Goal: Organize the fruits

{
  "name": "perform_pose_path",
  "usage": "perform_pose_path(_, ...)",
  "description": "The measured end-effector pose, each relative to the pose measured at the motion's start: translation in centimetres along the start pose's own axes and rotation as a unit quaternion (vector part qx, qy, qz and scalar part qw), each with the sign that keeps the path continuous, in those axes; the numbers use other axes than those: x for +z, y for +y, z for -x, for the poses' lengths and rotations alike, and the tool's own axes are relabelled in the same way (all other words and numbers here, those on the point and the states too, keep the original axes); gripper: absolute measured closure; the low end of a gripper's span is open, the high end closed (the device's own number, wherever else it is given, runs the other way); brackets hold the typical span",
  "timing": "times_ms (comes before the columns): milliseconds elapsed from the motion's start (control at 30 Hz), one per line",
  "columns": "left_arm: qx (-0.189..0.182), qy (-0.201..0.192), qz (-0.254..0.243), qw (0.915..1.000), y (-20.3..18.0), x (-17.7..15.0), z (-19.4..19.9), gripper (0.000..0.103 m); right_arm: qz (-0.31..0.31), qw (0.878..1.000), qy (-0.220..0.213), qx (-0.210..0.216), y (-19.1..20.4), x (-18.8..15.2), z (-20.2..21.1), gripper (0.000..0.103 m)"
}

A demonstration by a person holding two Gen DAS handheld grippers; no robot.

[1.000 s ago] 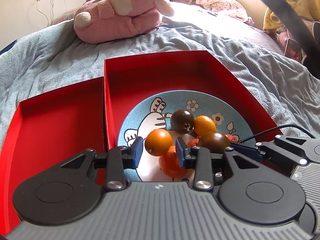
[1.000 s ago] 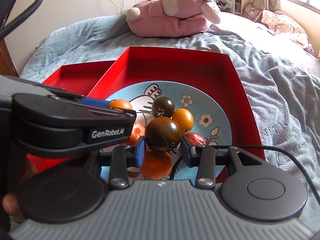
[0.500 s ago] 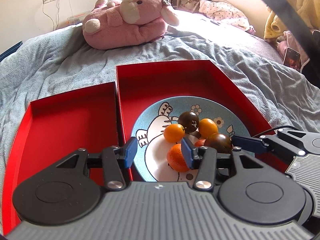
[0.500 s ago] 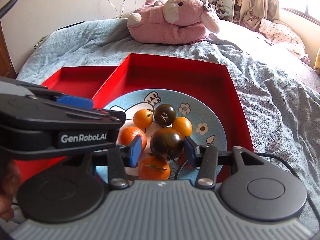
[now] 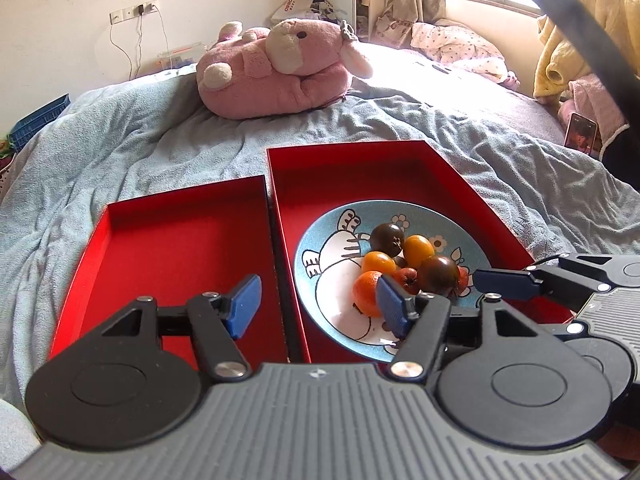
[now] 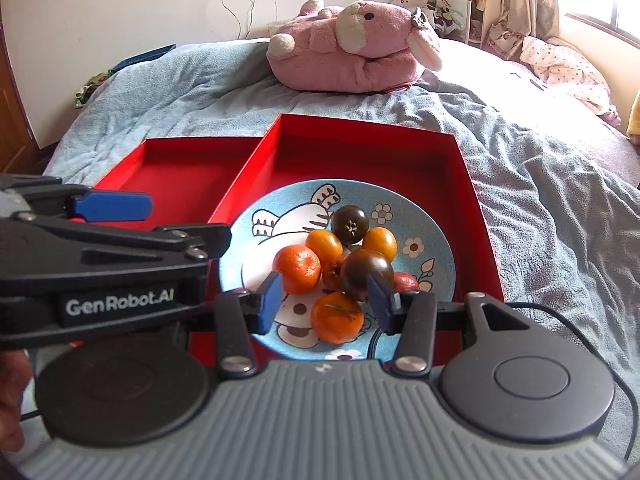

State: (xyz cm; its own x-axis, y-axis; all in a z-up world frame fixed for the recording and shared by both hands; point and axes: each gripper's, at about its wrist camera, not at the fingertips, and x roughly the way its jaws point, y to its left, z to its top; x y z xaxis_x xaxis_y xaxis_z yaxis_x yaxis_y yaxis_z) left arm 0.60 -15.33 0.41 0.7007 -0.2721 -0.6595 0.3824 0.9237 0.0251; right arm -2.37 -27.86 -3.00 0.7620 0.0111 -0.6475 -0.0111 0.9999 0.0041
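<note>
A blue cartoon plate lies in the right red box and holds several fruits. Among them are a dark tomato, a yellow-orange tomato and a tangerine. My left gripper hangs over the wall between the two boxes; its jaws are opening and nothing is between them. My right gripper is open above the plate's near side. The tangerine shows in its gap, lying on the plate, and neither pad touches fruit. The left red box holds nothing.
Both boxes rest on a rumpled blue blanket. A pink plush toy lies beyond them. A phone sits at the far right. A black cable trails by the right gripper. A person's hand shows at lower left.
The left gripper let go of the yellow-orange tomato onto the plate, opened wider and drew back to the left. The right gripper released the dark tomato onto the pile and backed off.
</note>
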Motion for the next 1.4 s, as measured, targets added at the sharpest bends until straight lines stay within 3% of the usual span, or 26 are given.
perform_pose_path(367,0.013,-0.017,0.007,0.9997,-0.6,-2.0,5.6,0.032,-0.012,1.0,0.009,0.004,0.3,-1.3,3.7,0.048)
perform_pose_path(633,0.047,-0.025,0.003,0.9986,-0.6,-3.7,7.5,0.025,-0.012,0.999,0.011,-0.034,0.9,-3.3,5.7,0.047)
perform_pose_path(733,0.063,-0.03,0.004,0.9975,-0.4,-4.3,8.1,0.024,-0.026,0.998,0.006,-0.053,1.0,-3.6,6.1,0.036)
perform_pose_path(867,0.073,-0.031,0.012,0.9967,0.0,-5.0,8.7,0.023,-0.044,0.996,-0.006,-0.076,1.3,-3.5,6.6,0.035)
perform_pose_path(1400,0.093,-0.034,0.051,0.9938,2.3,-6.5,10.1,0.02,-0.016,0.998,0.007,-0.064,4.4,-3.5,6.6,0.035)
